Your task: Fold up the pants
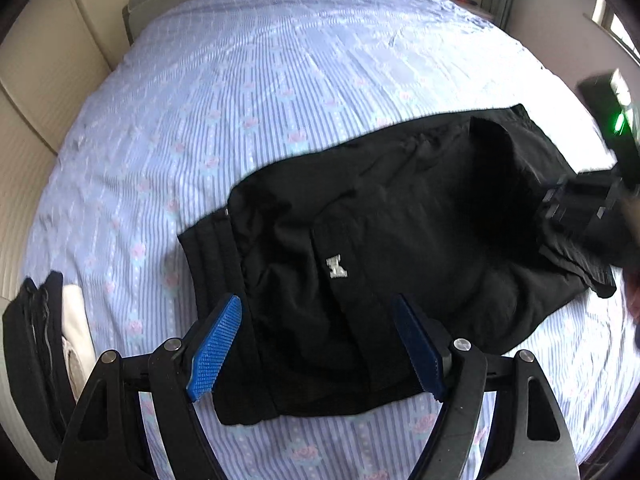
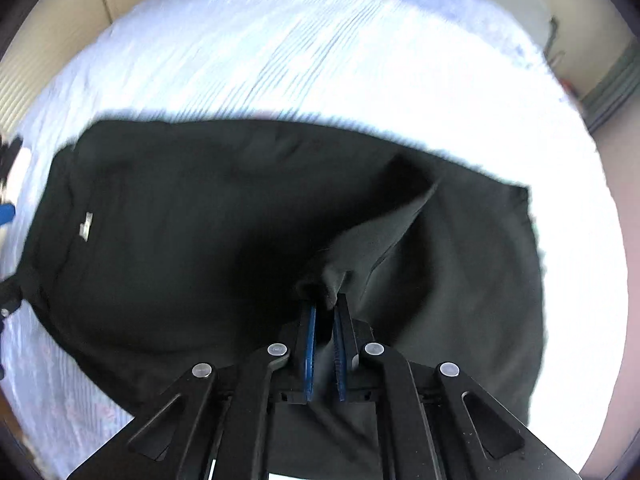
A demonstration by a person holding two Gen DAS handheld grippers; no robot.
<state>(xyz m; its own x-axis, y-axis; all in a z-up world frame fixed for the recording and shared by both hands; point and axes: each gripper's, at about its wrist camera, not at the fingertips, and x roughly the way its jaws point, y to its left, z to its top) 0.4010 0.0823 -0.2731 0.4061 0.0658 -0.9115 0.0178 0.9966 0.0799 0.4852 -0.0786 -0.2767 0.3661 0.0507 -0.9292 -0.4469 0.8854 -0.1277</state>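
Black pants [image 1: 400,216] with a small white logo [image 1: 336,268] lie partly folded on the bed; they also show in the right wrist view [image 2: 180,220]. My left gripper [image 1: 320,320] is open and empty, its blue pads [image 1: 214,344] hovering over the waistband end. My right gripper [image 2: 324,312] is shut on a raised fold of the black fabric [image 2: 360,248] and lifts it above the rest of the garment. In the left wrist view the right gripper [image 1: 576,204] shows at the far right edge, on the leg end.
The bed has a light blue striped sheet with pink flowers [image 1: 240,100]. A pile of folded dark and white clothes [image 1: 44,344] sits at the left bed edge. Beige padded walls [image 1: 40,60] surround the bed.
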